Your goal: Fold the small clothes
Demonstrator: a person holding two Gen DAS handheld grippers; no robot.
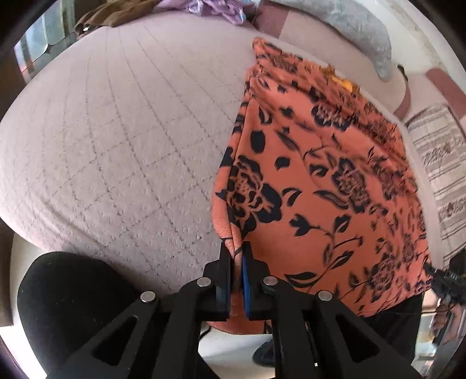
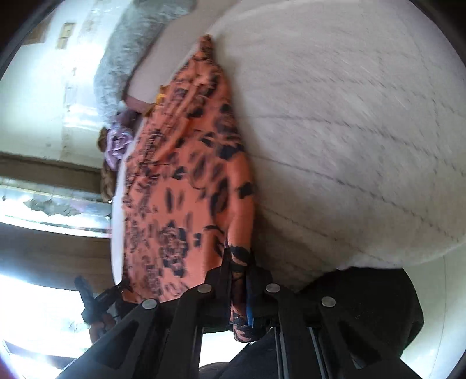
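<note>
An orange garment with black flowers [image 1: 320, 180] lies spread on a pale quilted bed [image 1: 116, 140], reaching from the near edge toward the pillows. My left gripper [image 1: 237, 253] is shut on its near left corner, a fold of cloth pinched between the pads. In the right wrist view the same garment [image 2: 186, 180] runs away from the camera, and my right gripper [image 2: 238, 262] is shut on its other near corner, with cloth hanging down between the jaws. The other gripper [image 2: 87, 294] shows small at the garment's far side.
A grey pillow [image 1: 364, 32] and a striped cushion [image 1: 437, 163] lie at the bed's head. Purple cloth [image 1: 209, 8] and brown cloth [image 1: 116, 14] sit at the far edge. A person's dark trouser legs [image 1: 67, 306] stand against the bed's near edge. Quilt [image 2: 349, 131] stretches bare beside the garment.
</note>
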